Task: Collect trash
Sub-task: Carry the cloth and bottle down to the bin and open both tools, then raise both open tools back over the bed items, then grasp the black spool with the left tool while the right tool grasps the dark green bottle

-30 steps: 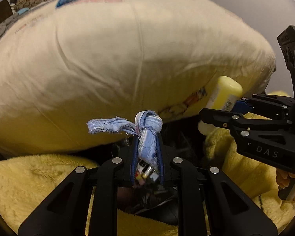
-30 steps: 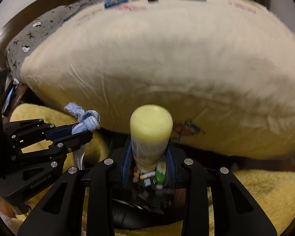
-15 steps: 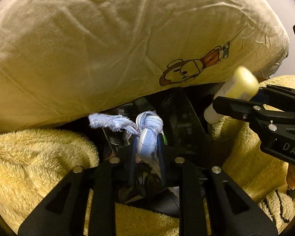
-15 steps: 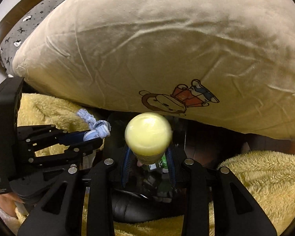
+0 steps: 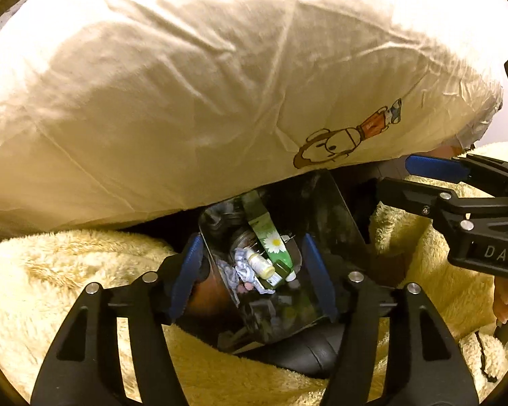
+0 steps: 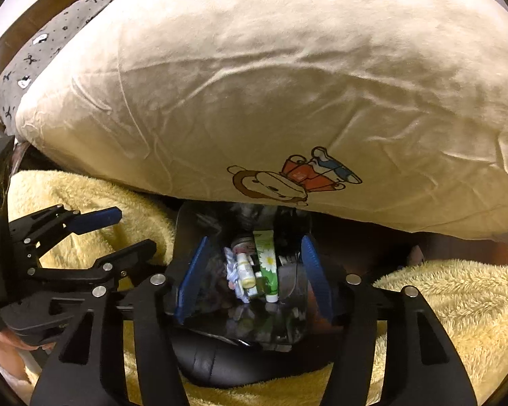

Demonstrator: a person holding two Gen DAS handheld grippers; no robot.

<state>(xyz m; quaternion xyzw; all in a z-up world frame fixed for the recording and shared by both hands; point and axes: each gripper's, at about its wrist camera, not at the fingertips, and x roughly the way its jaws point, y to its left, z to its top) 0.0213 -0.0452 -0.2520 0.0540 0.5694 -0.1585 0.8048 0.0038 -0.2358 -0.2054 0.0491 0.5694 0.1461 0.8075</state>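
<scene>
A dark trash bin (image 5: pixel 335 209) sits below both grippers, between a cream pillow and a yellow blanket. Inside lie a small yellow bottle (image 5: pixel 261 264), a crumpled blue-white cloth (image 5: pixel 240 267) and a green daisy-print tube (image 5: pixel 271 243). My left gripper (image 5: pixel 252 270) is open and empty above the bin. My right gripper (image 6: pixel 254 274) is open and empty above it too; the bottle (image 6: pixel 245 270), cloth (image 6: pixel 232 269) and tube (image 6: pixel 267 264) show between its fingers. The right gripper also shows at the right of the left wrist view (image 5: pixel 409 176), the left gripper at the left of the right wrist view (image 6: pixel 125 230).
A big cream pillow (image 5: pixel 203 84) with a cartoon monkey print (image 6: pixel 288 176) overhangs the bin from behind. A fluffy yellow blanket (image 5: pixel 50 270) surrounds the bin on both sides (image 6: pixel 450 297). A grey patterned sheet (image 6: pixel 44 50) lies at the upper left.
Both grippers have opened. The blue cloth left the left gripper and the yellow bottle left the right gripper; both now lie in the bin. Both cameras tilted down toward the bin.
</scene>
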